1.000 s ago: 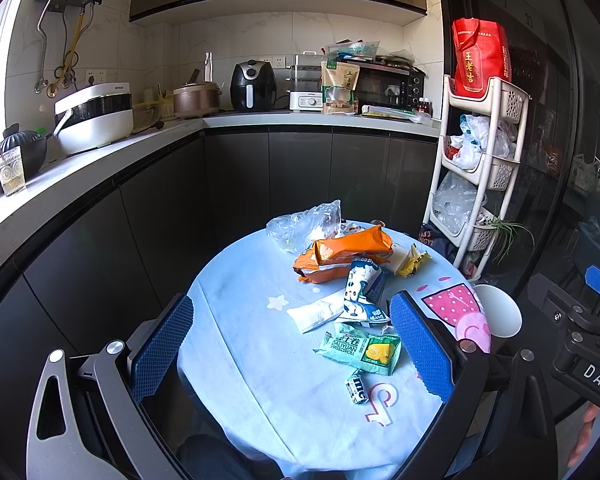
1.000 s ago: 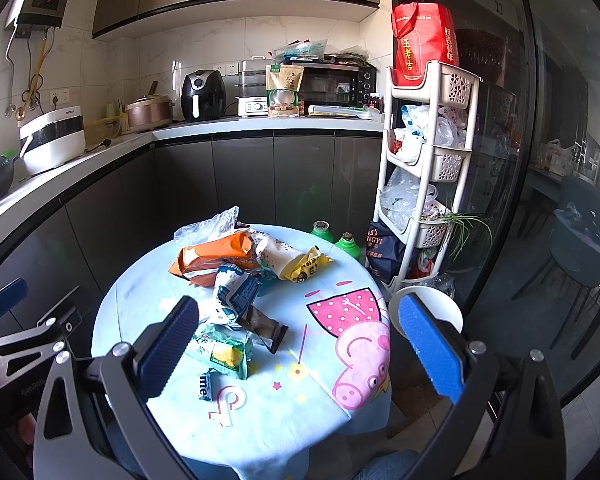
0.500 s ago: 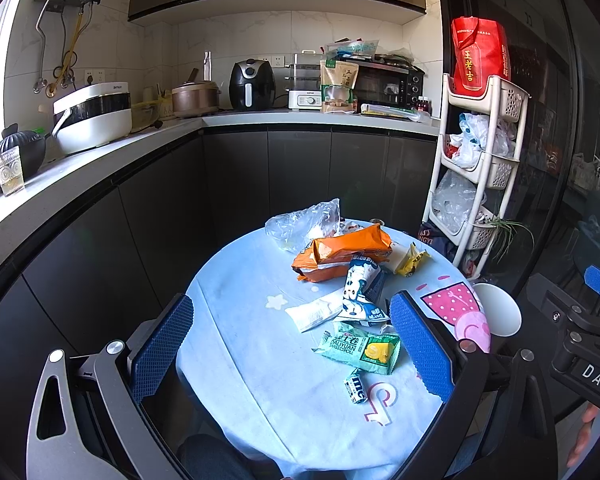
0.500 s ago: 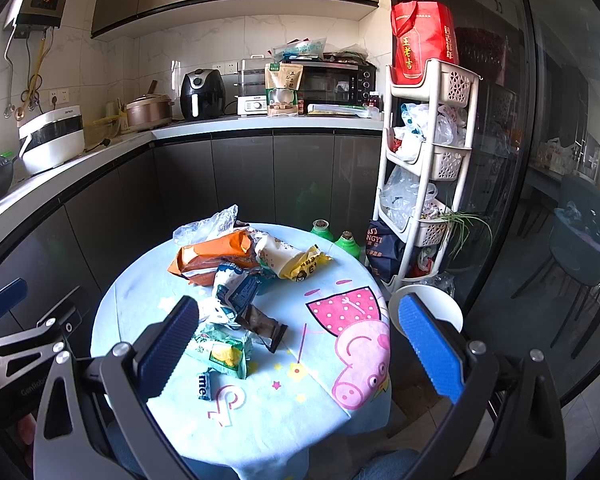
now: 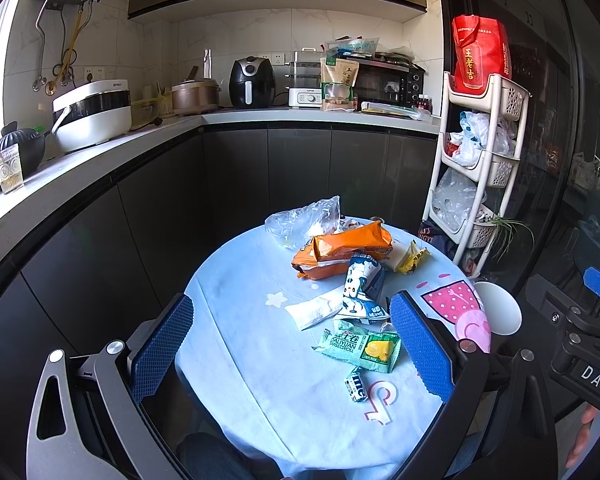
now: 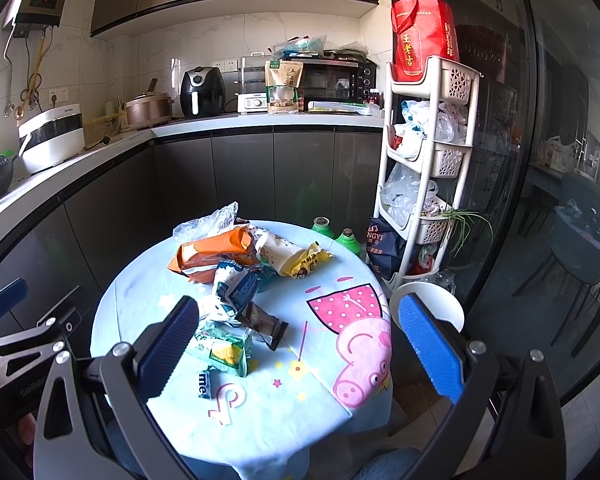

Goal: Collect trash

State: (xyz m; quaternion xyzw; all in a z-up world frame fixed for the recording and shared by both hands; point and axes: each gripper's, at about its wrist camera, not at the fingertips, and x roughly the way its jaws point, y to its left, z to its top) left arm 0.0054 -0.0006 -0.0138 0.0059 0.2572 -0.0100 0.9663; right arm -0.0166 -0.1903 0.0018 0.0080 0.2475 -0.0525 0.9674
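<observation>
At the lower edge of both frames, the left gripper (image 5: 288, 344) and right gripper (image 6: 300, 344) are being held with fingers spread, gripping nothing. Mid-frame, the green wrapper (image 5: 360, 350) and orange bag (image 5: 340, 246) are lying clustered on the cloth-covered counter (image 5: 240, 340).

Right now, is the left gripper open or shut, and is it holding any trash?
Open and empty. The left gripper has its blue pads spread wide above the table, with no wrapper between them.
</observation>
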